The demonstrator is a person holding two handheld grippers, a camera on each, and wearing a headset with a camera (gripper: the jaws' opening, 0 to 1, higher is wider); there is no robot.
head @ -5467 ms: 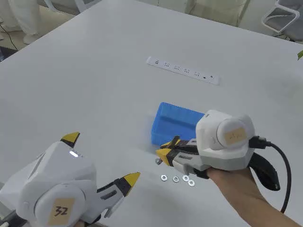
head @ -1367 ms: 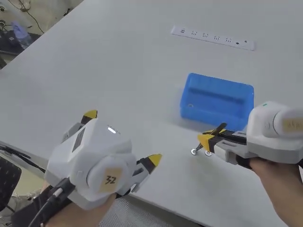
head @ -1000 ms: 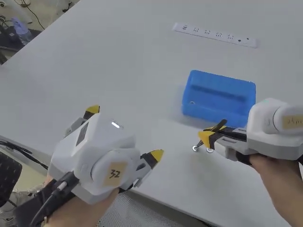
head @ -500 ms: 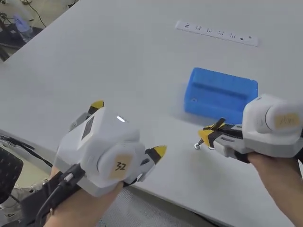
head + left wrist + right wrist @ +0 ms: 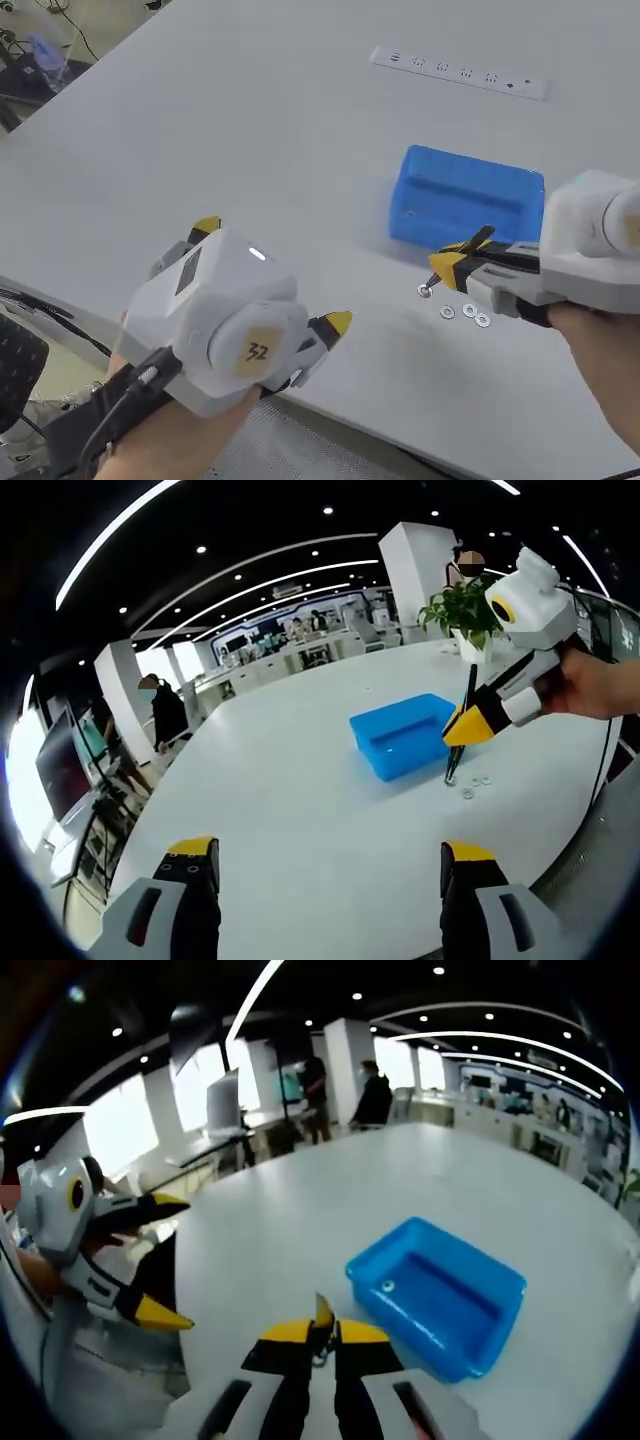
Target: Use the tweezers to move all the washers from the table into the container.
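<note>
Head view: high, behind both grippers, tilted down at the table (image 5: 250, 130). Left gripper (image 5: 272, 273) close at lower left, right gripper (image 5: 455, 262) at right edge, blue container (image 5: 467, 205) right of centre.
Left gripper view: low over the table's near edge, facing across it. Container mid-right and farther off, right gripper in from upper right.
Right gripper view: low, near the container at lower right. Tweezers (image 5: 322, 1325) pinched between its jaws at bottom centre, left gripper at left.
All three share the container.
</note>
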